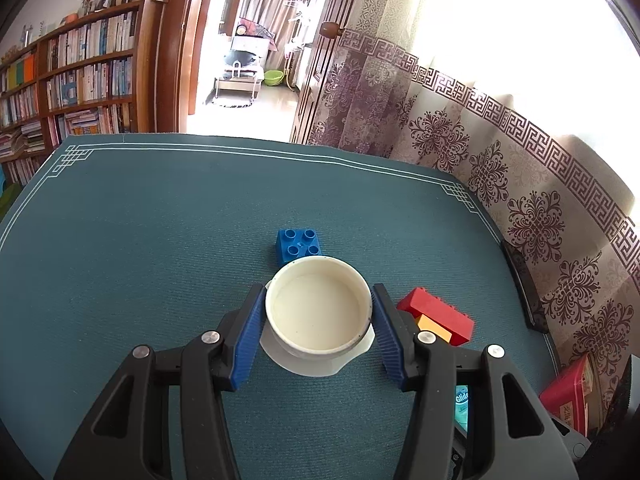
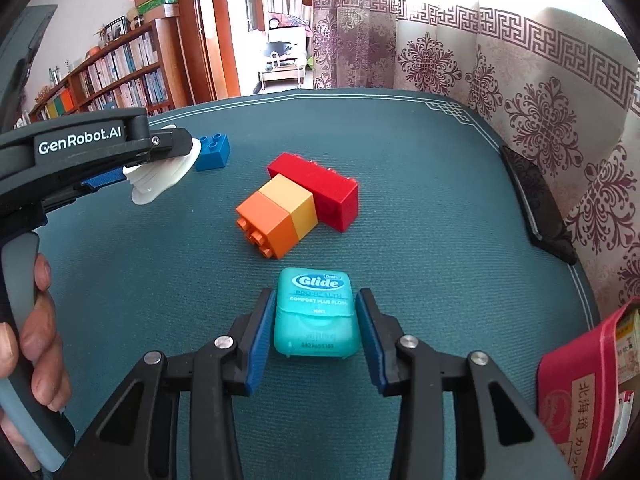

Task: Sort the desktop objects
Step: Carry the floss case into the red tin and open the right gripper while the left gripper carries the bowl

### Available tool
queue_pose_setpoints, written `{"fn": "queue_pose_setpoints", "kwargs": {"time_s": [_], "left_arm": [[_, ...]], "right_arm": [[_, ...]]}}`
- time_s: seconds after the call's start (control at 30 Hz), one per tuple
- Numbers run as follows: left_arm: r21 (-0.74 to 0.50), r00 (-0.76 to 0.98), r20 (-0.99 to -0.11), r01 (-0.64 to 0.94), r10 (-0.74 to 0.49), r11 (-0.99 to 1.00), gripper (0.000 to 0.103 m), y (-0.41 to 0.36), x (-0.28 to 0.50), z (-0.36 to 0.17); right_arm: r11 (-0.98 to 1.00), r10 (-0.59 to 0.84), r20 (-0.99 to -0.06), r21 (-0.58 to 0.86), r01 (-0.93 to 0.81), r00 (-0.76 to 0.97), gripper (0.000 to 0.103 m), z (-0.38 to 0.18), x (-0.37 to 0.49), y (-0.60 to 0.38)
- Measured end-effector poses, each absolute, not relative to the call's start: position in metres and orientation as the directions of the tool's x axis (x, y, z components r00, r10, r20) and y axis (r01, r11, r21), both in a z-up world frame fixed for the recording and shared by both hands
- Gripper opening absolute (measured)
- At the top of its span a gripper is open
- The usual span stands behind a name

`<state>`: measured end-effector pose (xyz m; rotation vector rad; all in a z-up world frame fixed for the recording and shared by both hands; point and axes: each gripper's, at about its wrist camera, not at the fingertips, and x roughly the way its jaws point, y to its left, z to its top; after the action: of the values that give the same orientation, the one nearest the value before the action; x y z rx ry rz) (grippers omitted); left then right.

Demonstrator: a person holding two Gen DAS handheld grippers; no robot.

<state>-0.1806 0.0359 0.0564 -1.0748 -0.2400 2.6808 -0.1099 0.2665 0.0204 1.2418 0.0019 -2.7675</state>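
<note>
White cup [image 1: 319,312] sits between the pads of the left gripper [image 1: 318,334], mouth up and empty. It appears lifted slightly off the teal mat [image 1: 140,240]: the right wrist view shows it tilted and clamped in the jaws above the surface. Both blue pads press the cup's wall on opposite sides, so the fingers are closed on it at about the cup's own width. Gripping across the widest part likely keeps the round body from rolling out.

Blue brick [image 1: 298,245] lies just behind the cup, studs up, apart from it as far as can be told.

Teal floss box [image 2: 316,314], label up, lies flat on the mat between the fingers of the right gripper [image 2: 316,336]. A thin strip of mat shows on either side of the box, so the pads are spread just wider than it and not touching; nothing is held. The straddle looks like a lineup for a squeeze on the box's two long flat sides.

Further out, an orange-and-yellow brick stack [image 2: 276,216] lies on its side, touching a long red brick [image 2: 320,192]. A dark flat object [image 2: 536,208] rests at the mat's right edge by the curtain. A red packet [image 2: 576,392] sits nearest on the right.

Judgement: sorting is early; most items remain loose on the mat.
</note>
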Motion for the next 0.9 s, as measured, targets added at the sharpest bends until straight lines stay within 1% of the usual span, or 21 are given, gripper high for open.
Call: {"fn": "queue_pose_setpoints", "kwargs": {"time_s": [0.2, 0.53, 0.7, 0.9], "left_arm": [[-0.236, -0.703, -0.643, -0.197, 0.305, -0.952, 0.055, 0.047, -0.172, 0.063], [-0.243, -0.707, -0.609, -0.264, 0.359, -0.933, 0.055, 0.062, -0.154, 0.079], [-0.242, -0.696, -0.596, -0.321, 0.401, -0.916, 0.055, 0.080, -0.140, 0.086], [-0.241, -0.669, -0.579, -0.405, 0.466, -0.882, 0.055, 0.102, -0.120, 0.095]], "right_arm": [[-0.994, -0.104, -0.725, 0.093, 0.053, -0.681, 0.043, 0.037, -0.091, 0.286], [-0.992, -0.088, -0.686, 0.124, 0.003, -0.722, 0.043, 0.062, -0.054, 0.307], [-0.992, -0.051, -0.653, 0.121, -0.037, -0.756, 0.043, 0.081, -0.031, 0.321], [-0.985, 0.032, -0.636, 0.112, -0.134, -0.771, 0.043, 0.094, -0.001, 0.355]]}}
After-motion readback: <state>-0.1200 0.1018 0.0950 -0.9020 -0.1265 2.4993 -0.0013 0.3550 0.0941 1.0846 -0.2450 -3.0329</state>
